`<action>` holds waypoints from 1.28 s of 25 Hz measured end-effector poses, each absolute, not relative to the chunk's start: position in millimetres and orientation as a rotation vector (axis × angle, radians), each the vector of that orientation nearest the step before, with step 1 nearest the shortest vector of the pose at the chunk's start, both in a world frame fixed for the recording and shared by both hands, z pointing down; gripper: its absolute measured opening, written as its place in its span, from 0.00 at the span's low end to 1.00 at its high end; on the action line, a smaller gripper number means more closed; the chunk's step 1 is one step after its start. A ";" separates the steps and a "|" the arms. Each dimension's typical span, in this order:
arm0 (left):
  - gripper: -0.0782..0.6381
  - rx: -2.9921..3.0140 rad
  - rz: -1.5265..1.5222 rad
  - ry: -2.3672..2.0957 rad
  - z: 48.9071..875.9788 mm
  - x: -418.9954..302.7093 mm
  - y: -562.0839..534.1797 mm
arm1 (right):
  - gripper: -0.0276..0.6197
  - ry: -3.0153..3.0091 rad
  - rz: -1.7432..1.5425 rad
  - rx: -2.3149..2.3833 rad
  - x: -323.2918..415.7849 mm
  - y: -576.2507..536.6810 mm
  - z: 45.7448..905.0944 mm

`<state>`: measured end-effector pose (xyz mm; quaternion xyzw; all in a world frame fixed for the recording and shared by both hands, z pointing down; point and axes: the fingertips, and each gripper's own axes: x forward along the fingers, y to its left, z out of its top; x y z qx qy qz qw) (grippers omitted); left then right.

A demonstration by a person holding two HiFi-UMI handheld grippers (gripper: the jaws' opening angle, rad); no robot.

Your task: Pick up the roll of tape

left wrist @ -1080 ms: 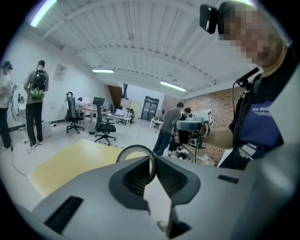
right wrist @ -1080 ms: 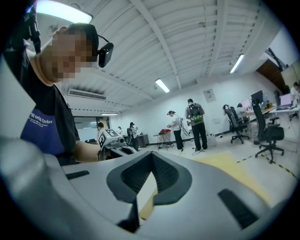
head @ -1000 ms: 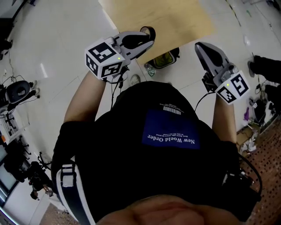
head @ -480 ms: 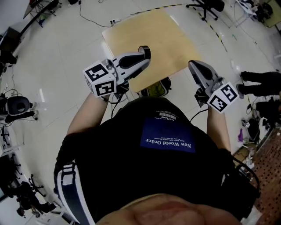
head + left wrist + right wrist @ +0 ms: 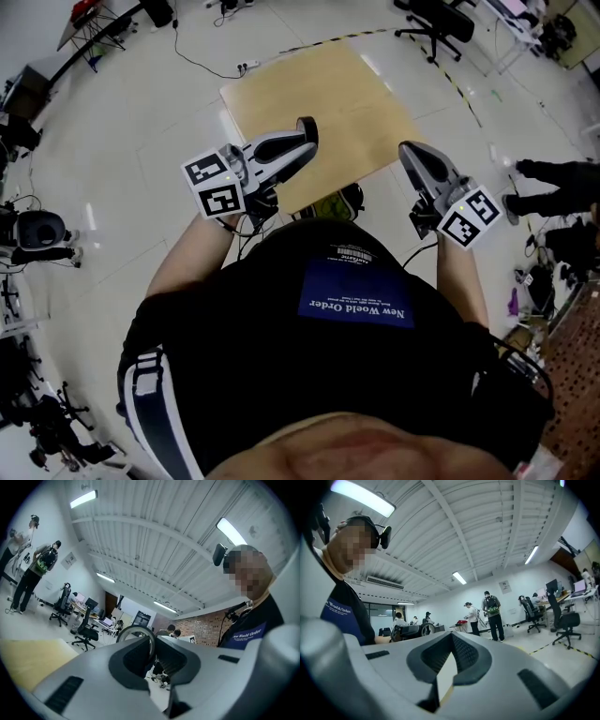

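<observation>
My left gripper [image 5: 306, 133] is held in front of the person's chest, pointing out over a pale wooden board [image 5: 319, 80]. It is shut on the roll of tape [image 5: 308, 124], a dark thin ring that stands upright between the fingertips. In the left gripper view the roll of tape [image 5: 132, 630] pokes up from the closed jaws of the left gripper [image 5: 153, 641] against the ceiling. My right gripper [image 5: 404, 148] is raised at the right, off the board's edge. In the right gripper view the right gripper [image 5: 451, 636] has its tips together and nothing between them.
The board lies low over a glossy white floor. An office chair [image 5: 436, 14] stands at the far right, and someone's dark legs [image 5: 553, 173] are at the right edge. Camera gear [image 5: 33, 230] and cables sit at the left. Several people [image 5: 492, 613] stand far off.
Both grippers have risen toward the head camera, the left one carrying the roll of tape up. The left gripper has tipped from pointing downward to about level. More of the board shows now.
</observation>
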<state>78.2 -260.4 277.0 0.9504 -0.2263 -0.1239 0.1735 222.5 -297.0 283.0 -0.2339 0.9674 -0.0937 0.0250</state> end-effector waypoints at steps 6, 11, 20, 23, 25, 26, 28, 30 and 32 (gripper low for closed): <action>0.18 2.701 -0.329 -0.642 279.9 88.4 -261.0 | 0.02 2.991 -0.304 -0.737 231.9 -300.9 286.8; 0.18 2.706 -0.323 -0.645 280.1 86.7 -259.0 | 0.02 3.021 -0.267 -0.747 229.0 -298.3 288.3; 0.18 2.708 -0.308 -0.641 286.0 82.7 -256.2 | 0.02 3.040 -0.272 -0.734 222.3 -293.3 296.1; 0.18 2.708 -0.301 -0.638 281.9 82.3 -260.0 | 0.02 3.044 -0.276 -0.728 221.5 -297.8 291.8; 0.18 2.710 -0.297 -0.637 280.4 83.7 -260.5 | 0.02 3.047 -0.276 -0.720 221.7 -298.4 290.0; 0.18 2.712 -0.296 -0.637 281.2 84.1 -259.5 | 0.02 3.050 -0.273 -0.716 221.2 -297.0 290.8; 0.18 2.714 -0.295 -0.637 285.3 84.8 -256.3 | 0.02 3.055 -0.264 -0.712 220.7 -293.0 294.9; 0.18 2.716 -0.295 -0.635 288.9 85.3 -254.0 | 0.02 3.058 -0.259 -0.710 220.9 -290.3 298.7; 0.18 2.718 -0.295 -0.635 290.8 84.5 -252.7 | 0.02 3.058 -0.256 -0.707 219.8 -288.8 300.7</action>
